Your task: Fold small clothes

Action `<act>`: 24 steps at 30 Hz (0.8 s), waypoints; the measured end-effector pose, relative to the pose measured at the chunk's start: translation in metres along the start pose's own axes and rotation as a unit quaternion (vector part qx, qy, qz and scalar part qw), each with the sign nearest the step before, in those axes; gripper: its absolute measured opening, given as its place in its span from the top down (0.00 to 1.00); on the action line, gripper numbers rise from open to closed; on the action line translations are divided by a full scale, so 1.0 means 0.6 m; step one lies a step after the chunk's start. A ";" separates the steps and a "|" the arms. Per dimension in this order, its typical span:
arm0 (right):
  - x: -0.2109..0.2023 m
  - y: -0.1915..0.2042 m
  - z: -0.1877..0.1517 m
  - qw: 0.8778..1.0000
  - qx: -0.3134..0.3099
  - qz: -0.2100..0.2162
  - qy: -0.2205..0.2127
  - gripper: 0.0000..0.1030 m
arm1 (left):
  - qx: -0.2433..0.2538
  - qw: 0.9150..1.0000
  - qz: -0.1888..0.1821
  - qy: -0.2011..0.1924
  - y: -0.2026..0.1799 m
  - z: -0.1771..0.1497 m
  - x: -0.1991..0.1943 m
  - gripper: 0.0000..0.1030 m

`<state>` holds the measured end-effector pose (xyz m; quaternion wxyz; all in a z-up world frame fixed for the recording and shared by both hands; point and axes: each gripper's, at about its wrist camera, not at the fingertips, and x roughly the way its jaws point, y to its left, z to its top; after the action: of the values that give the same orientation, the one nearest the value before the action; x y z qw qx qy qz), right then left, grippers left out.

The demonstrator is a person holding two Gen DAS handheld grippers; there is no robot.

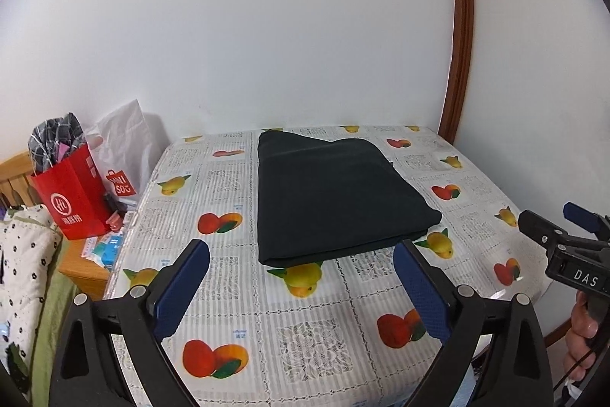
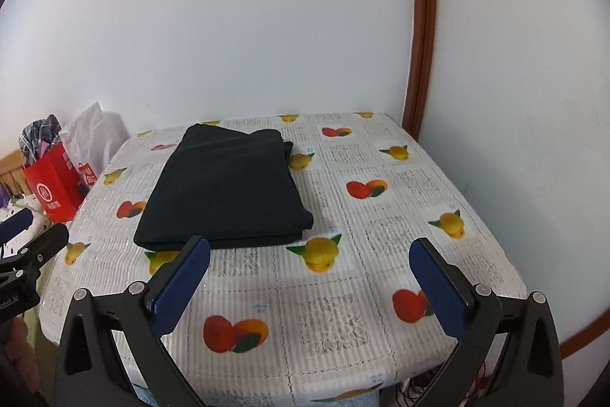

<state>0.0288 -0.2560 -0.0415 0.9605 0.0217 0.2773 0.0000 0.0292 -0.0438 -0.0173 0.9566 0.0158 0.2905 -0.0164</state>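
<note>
A dark, near-black garment (image 1: 328, 193) lies folded into a flat rectangle on the table with the fruit-print cloth (image 1: 305, 323). It also shows in the right wrist view (image 2: 228, 193), left of centre. My left gripper (image 1: 301, 254) is open and empty, raised just in front of the garment's near edge. My right gripper (image 2: 309, 252) is open and empty, in front of and to the right of the garment. The right gripper also shows at the right edge of the left wrist view (image 1: 560, 220).
A red paper bag (image 1: 76, 193) and a white plastic bag (image 1: 122, 143) stand on a low wooden stand left of the table. A white wall and brown door frame (image 1: 461, 25) lie behind. Bedding (image 1: 23, 254) lies at the far left.
</note>
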 end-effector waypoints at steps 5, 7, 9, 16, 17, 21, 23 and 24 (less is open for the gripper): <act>-0.014 -0.001 -0.007 1.000 -0.002 -0.003 -0.004 0.00 | -0.004 1.000 -0.005 -0.002 -0.002 -0.004 -0.010 0.05; -0.020 0.001 -0.009 1.000 -0.005 -0.003 -0.005 0.00 | -0.005 1.000 -0.006 -0.001 -0.003 -0.004 -0.009 0.05; -0.024 0.000 -0.008 1.000 -0.005 -0.004 -0.006 0.00 | -0.005 1.000 -0.006 0.002 -0.004 -0.005 -0.007 0.05; -0.031 -0.003 -0.014 1.000 -0.003 -0.006 -0.010 0.00 | -0.009 1.000 -0.007 0.009 -0.006 -0.012 0.000 0.05; -0.032 -0.002 -0.015 1.000 -0.004 -0.009 -0.009 0.00 | -0.009 1.000 -0.006 0.009 -0.006 -0.012 0.001 0.05; -0.032 0.001 -0.018 1.000 -0.006 -0.014 -0.007 0.00 | -0.009 1.000 -0.007 0.009 -0.005 -0.012 0.000 0.05; -0.032 0.001 -0.019 1.000 -0.006 -0.020 -0.008 0.00 | -0.009 1.000 -0.005 0.007 -0.005 -0.013 0.000 0.05; -0.032 0.001 -0.018 1.000 -0.006 -0.021 -0.008 0.00 | -0.008 1.000 -0.003 0.008 -0.006 -0.013 0.001 0.05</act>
<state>0.0066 -0.2552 -0.0404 0.9627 0.0103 0.2696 -0.0190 0.0251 -0.0468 -0.0240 0.9544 0.0074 0.2979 -0.0171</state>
